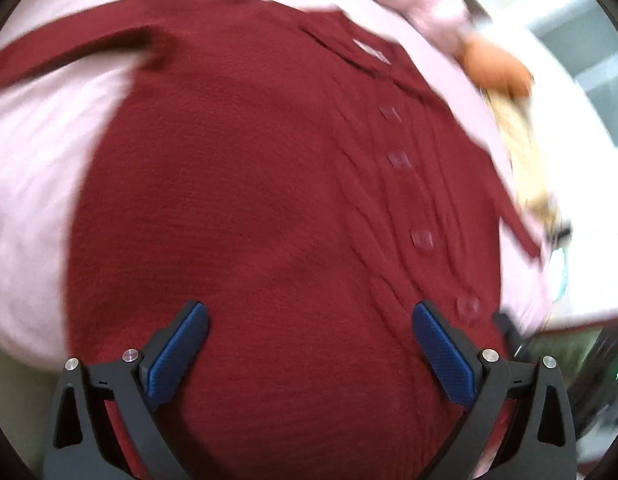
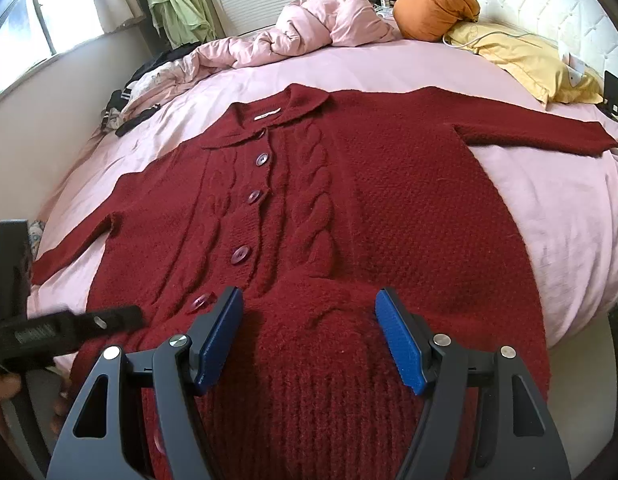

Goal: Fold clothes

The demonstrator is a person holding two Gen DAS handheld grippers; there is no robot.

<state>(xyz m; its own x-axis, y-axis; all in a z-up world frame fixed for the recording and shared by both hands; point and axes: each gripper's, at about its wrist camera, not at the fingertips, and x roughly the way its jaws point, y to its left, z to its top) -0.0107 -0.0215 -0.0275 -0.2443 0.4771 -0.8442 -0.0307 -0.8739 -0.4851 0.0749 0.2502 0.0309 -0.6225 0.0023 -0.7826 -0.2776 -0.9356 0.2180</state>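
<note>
Both grippers, left [image 1: 309, 344] and right [image 2: 309, 336], hover spread over the cardigan [image 2: 349, 200], a thick, floppy knit; best pinched at the hem.

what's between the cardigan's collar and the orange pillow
Only bare pink sheet between the cardigan collar and orange pillow, per the right wrist view.

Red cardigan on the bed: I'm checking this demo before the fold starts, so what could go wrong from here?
1. The cardigan hem hangs over the bed edge; pulling there may drag the garment off.
2. Both the left gripper and the right gripper are open above thick knit, so a pinch may catch both layers.
3. The left wrist view is motion-blurred.
</note>
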